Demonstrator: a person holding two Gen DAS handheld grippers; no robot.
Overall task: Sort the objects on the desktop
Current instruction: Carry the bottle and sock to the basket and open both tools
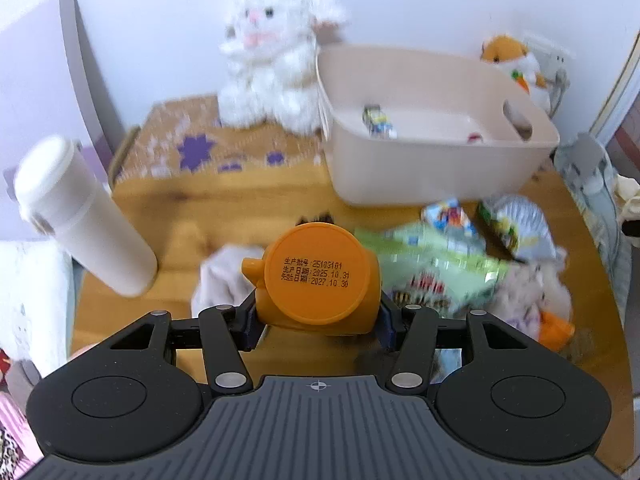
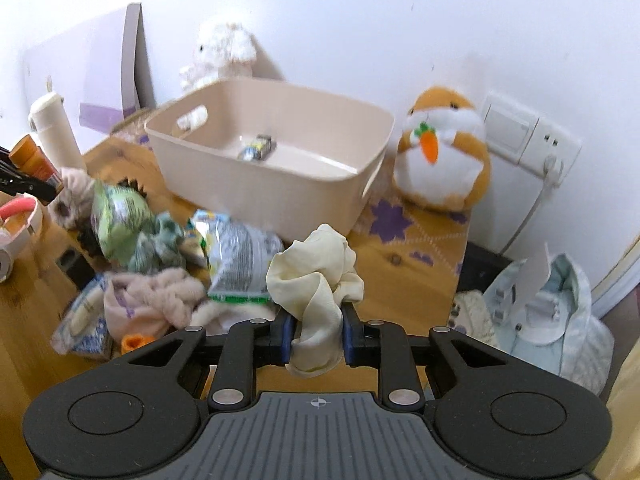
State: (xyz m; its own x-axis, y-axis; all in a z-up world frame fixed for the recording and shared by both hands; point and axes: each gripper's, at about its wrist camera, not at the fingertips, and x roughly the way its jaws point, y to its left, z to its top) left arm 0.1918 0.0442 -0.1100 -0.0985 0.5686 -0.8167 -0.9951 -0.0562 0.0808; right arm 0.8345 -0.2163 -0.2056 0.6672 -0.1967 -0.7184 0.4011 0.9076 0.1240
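Observation:
My left gripper (image 1: 318, 324) is shut on an orange bottle (image 1: 320, 276), its round printed cap facing the camera, held above the wooden desk. The same bottle shows at the far left of the right wrist view (image 2: 34, 162). My right gripper (image 2: 316, 338) is shut on a crumpled cream cloth (image 2: 316, 280) that bulges up between the fingers. A beige plastic bin (image 1: 432, 160) stands at the back of the desk with a small packet (image 1: 378, 120) inside; it also shows in the right wrist view (image 2: 276, 160).
Snack bags (image 1: 440, 264) and soft cloths (image 2: 152, 300) lie heaped on the desk. A white flask (image 1: 80, 216) stands at left. A white plush rabbit (image 1: 272, 56) and an orange hamster plush (image 2: 444, 152) sit by the wall. A pale blue garment (image 2: 560, 312) lies at right.

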